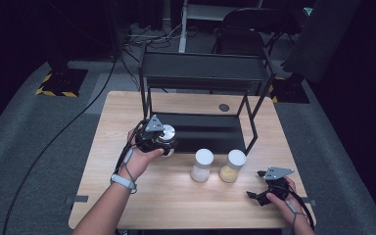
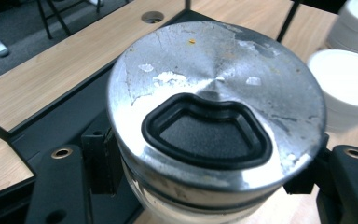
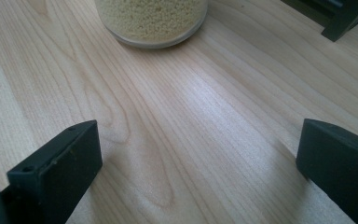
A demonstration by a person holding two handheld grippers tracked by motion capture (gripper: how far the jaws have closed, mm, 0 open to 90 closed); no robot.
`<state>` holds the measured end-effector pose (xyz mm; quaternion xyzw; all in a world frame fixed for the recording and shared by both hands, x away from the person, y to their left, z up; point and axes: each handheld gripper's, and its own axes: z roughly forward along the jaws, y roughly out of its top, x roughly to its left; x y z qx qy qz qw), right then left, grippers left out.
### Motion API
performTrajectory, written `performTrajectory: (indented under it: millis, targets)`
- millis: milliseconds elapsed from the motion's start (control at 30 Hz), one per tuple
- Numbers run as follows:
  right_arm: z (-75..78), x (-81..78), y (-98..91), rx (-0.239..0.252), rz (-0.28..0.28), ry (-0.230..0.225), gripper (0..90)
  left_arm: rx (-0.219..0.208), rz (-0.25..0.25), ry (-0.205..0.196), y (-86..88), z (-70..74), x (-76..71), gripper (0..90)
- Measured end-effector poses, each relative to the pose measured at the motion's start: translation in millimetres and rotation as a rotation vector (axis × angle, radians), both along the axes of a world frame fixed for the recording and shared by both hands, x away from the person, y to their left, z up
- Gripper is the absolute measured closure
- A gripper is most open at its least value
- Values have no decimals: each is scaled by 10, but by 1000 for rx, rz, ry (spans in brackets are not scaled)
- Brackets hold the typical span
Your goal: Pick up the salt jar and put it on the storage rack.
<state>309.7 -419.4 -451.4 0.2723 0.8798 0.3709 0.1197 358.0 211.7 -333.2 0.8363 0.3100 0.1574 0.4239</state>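
Left tool (image 1: 162, 143) is clamped on a metal-lidded jar (image 2: 214, 107) (scuffed lid, no readable label) held above the worktop (image 1: 166, 196) by the black rack (image 1: 203, 73). Right tool (image 1: 266, 188) rests with jaws apart, near the white-lidded jars: one pale (image 1: 201, 165), one yellow (image 1: 232, 166).

Lighting: high view dim at the edges, dark surroundings; one bright pool on the tabletop (image 1: 176, 191) around the white-lidded jars (image 1: 202, 165), short shadows beside them. Left gripper view: glare on the metal lid (image 2: 214, 70) (foreground soft). Right gripper view: evenly bright, pale sheen on the wood, gripper edges blurred.
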Motion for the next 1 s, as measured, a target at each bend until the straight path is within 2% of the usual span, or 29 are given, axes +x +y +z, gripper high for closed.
performTrajectory:
  millis: [167, 367, 600, 733, 833, 1000]
  targets:
    - [0, 0, 0, 0, 0, 0, 0, 0, 26, -6, -58, -27, 103, 306]
    - [0, 0, 0, 0, 0, 0, 0, -6, 57, -18, -141, -133, 198, 306]
    - [0, 0, 0, 0, 0, 0, 0, -2, 72, 7, -226, -257, 340, 306]
    - [0, -1, 0, 0, 0, 0, 0, -15, 75, 17, -223, -339, 423, 306]
    - [-1, -5, 1, 0, -3, 0, 0, 3, 86, 14, -265, -388, 441, 306]
    - [-1, -9, 3, 0, -5, 0, 0, 5, 92, 29, -302, -474, 484, 306]
